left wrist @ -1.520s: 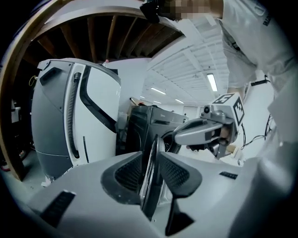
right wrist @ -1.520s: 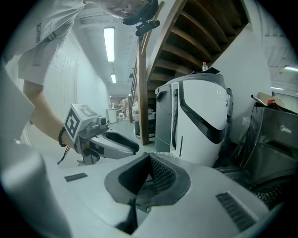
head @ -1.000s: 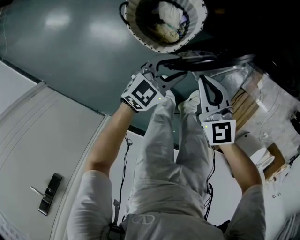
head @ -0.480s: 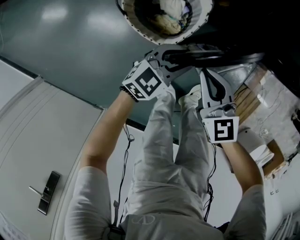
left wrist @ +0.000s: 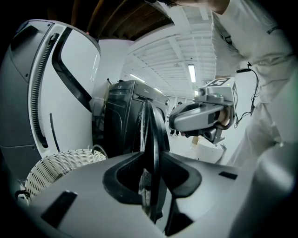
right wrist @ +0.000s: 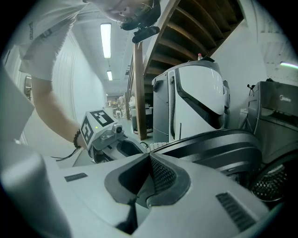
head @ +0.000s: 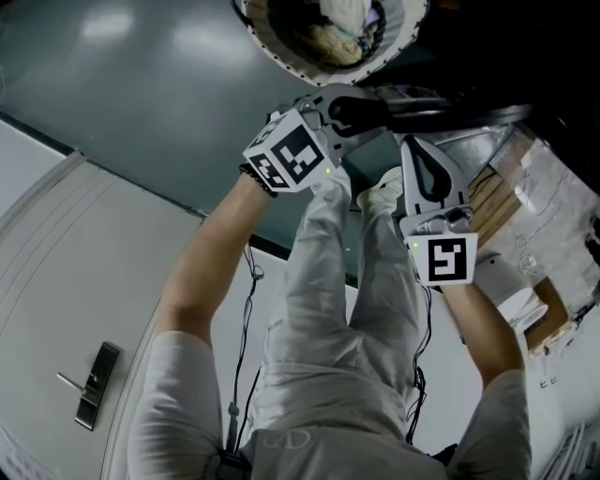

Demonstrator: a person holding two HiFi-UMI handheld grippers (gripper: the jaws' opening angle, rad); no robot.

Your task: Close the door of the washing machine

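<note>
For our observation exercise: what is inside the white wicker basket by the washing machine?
Crumpled pale laundry lies in the wicker basket. The cloth hides the bottom and anything beneath it.

The open washing machine door (left wrist: 150,125) stands edge-on across the far middle. It fills the gap between the closing jaws of the left gripper (left wrist: 152,153). Just left of it a wicker basket (head: 328,75) of laundry blocks the floor, with a tall white machine (left wrist: 51,93) behind. The right gripper (right wrist: 149,158), jaws together, sits just right of the door. Brown cardboard clutter (head: 502,202) crowds the right. The person's legs (head: 347,281) fill the near middle. The dark floor (head: 122,112) to the left lies open.
</note>
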